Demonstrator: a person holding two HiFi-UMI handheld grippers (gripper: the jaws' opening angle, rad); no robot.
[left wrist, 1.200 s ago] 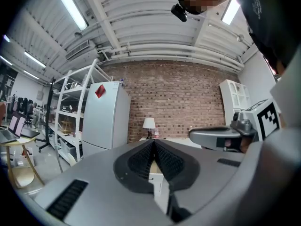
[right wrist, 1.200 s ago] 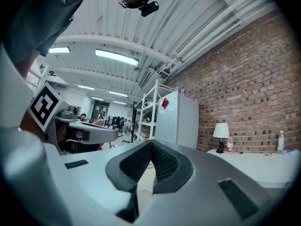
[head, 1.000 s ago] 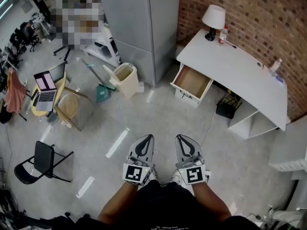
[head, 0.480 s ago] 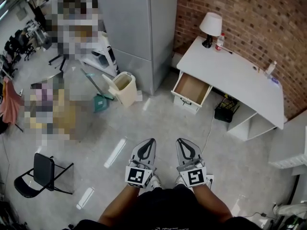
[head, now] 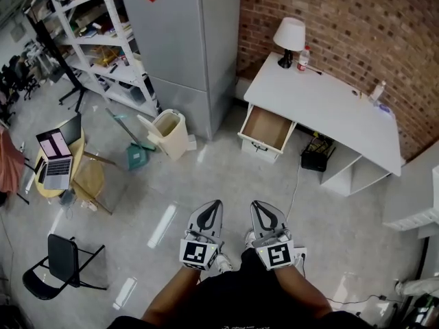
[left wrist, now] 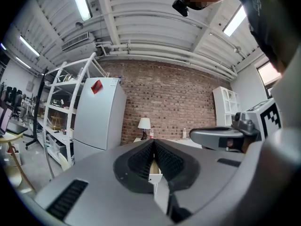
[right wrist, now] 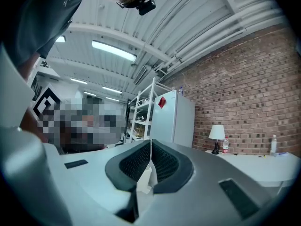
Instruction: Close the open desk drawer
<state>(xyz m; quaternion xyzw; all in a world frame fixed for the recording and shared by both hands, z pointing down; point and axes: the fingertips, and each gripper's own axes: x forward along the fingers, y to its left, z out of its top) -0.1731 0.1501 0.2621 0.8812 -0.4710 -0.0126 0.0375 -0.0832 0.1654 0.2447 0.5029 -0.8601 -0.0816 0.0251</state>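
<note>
The white desk (head: 329, 105) stands against the brick wall at the upper right of the head view. Its drawer (head: 266, 127) is pulled out toward the room, showing a bare wooden bottom. My left gripper (head: 215, 203) and right gripper (head: 256, 204) are held side by side low in that view, well short of the desk, both pointing level toward it. Each has its jaws together with nothing between them. In the left gripper view the left gripper (left wrist: 154, 142) points at the desk lamp (left wrist: 144, 123). The right gripper (right wrist: 151, 143) looks along the same way.
A grey fridge (head: 185, 40) and metal shelving (head: 89, 33) stand left of the desk. On the floor are a beige bin (head: 167, 132) and a green dustpan (head: 135, 155). A black box (head: 315, 157) sits under the desk, a cable (head: 296, 184) trailing from it. A laptop table (head: 56, 162) and a folding chair (head: 55, 262) stand far left.
The whole scene has shifted in the head view as the person moved forward; desk and drawer now sit slightly further left. Both grippers stay shut and side by side.
</note>
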